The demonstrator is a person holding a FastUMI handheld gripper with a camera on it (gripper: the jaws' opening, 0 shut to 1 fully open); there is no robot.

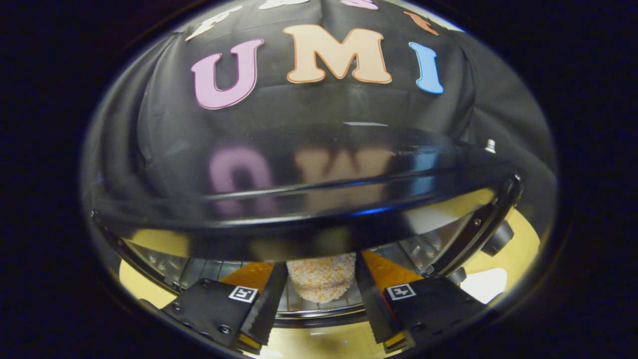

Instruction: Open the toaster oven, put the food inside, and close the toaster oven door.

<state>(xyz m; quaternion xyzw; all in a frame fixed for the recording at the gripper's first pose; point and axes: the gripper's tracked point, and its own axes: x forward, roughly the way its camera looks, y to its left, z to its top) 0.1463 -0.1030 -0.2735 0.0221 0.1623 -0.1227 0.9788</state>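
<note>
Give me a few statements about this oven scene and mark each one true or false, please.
1. The breaded food sits on the wire rack inside the toaster oven. True.
2. The hand-held gripper is clamped shut on the food. False: its fingers are spread, with the food between and just beyond their tips, and no pressing shows.
3. The shiny black top of the toaster oven mirrors the wall behind it. True.
4. The oven door is closed over the food. False: the front is open, and the food and rack are in plain sight.
5. Knobs sit on the oven's right side. True.
</note>
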